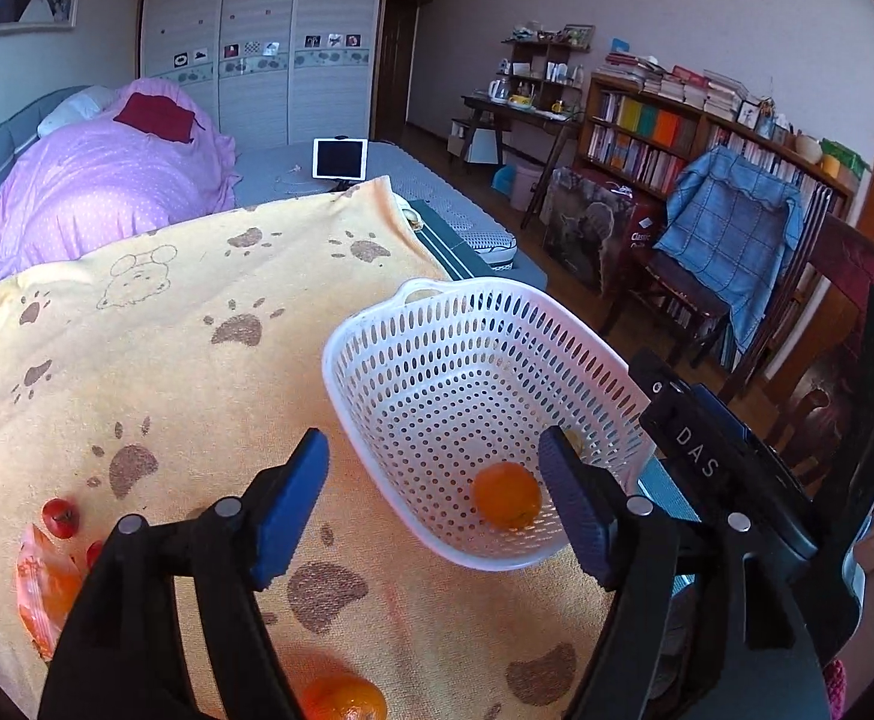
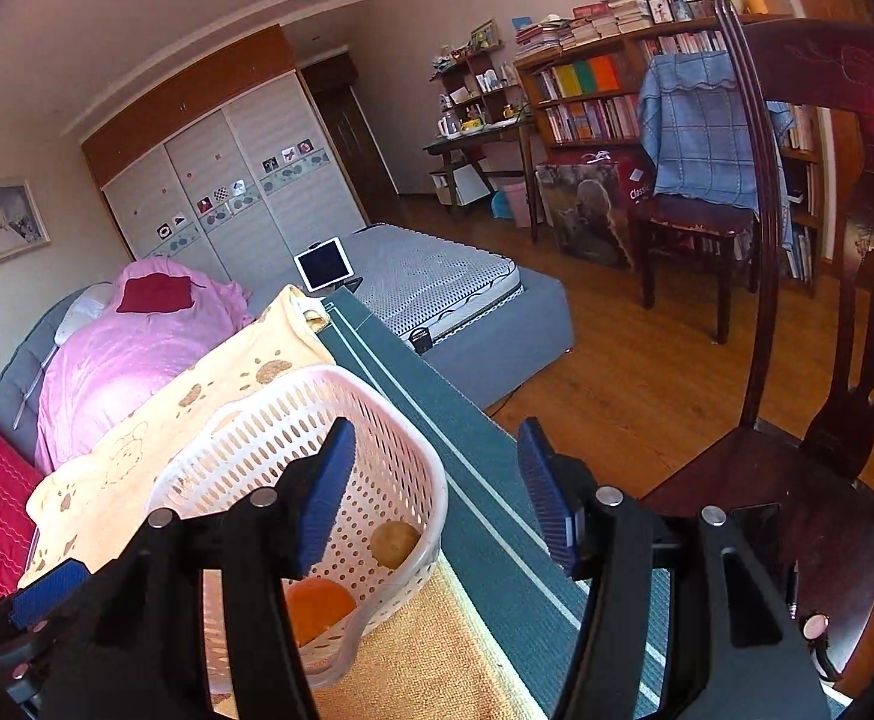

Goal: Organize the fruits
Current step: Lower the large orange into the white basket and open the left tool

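Oranges: one (image 1: 507,502) lies inside the white perforated basket (image 1: 437,324) near the worktop's right edge; another (image 1: 344,699) rests on the paw-print towel (image 1: 197,300). Both jaws are held released, empty. Bookshelf (image 1: 665,138) is seen behind.

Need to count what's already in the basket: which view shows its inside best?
Left wrist: the white basket is seen from above, orange on its floor. Right wrist sees the basket side-on, its finger blocking part.

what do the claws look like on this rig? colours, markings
Both match: the left claw and right claw have black angular linkage arms with round silver pivot pins and blue ribbed pads on the fingers. In the left wrist view, the right unit's black body bears white "DAS" lettering. No cables or sleeves visible.
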`<action>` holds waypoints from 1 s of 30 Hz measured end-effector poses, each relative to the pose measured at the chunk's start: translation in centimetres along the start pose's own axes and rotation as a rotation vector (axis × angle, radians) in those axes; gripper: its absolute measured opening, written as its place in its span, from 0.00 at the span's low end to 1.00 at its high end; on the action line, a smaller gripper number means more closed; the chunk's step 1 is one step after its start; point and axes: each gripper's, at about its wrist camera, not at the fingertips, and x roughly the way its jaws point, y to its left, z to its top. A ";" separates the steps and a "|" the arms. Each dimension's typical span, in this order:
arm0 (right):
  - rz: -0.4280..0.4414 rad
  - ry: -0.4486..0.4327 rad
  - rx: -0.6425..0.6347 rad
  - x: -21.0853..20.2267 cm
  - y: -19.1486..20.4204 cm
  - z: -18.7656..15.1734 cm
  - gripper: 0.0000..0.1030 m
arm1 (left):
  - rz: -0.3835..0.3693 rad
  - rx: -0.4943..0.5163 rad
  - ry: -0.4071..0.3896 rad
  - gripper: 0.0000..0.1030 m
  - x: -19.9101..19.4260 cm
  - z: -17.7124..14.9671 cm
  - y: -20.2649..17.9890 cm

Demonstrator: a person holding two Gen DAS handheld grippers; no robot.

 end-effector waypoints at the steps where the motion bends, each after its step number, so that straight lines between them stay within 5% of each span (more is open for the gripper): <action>1: 0.000 0.000 0.001 0.0 0.0 0.0 0.56 | 0.009 0.000 -0.007 0.74 -0.4 -0.1 0.1; 3: 0.002 0.001 0.000 0.0 0.0 0.0 0.56 | 0.012 -0.014 -0.010 0.82 -0.9 -0.2 0.5; 21: 0.042 -0.031 -0.070 -1.2 1.5 -0.4 0.62 | 0.143 -0.131 -0.045 0.83 -6.2 -2.3 3.5; 30: 0.202 0.039 -0.168 -2.7 3.9 0.7 0.67 | 0.255 -0.147 -0.112 0.85 -9.7 -3.3 4.9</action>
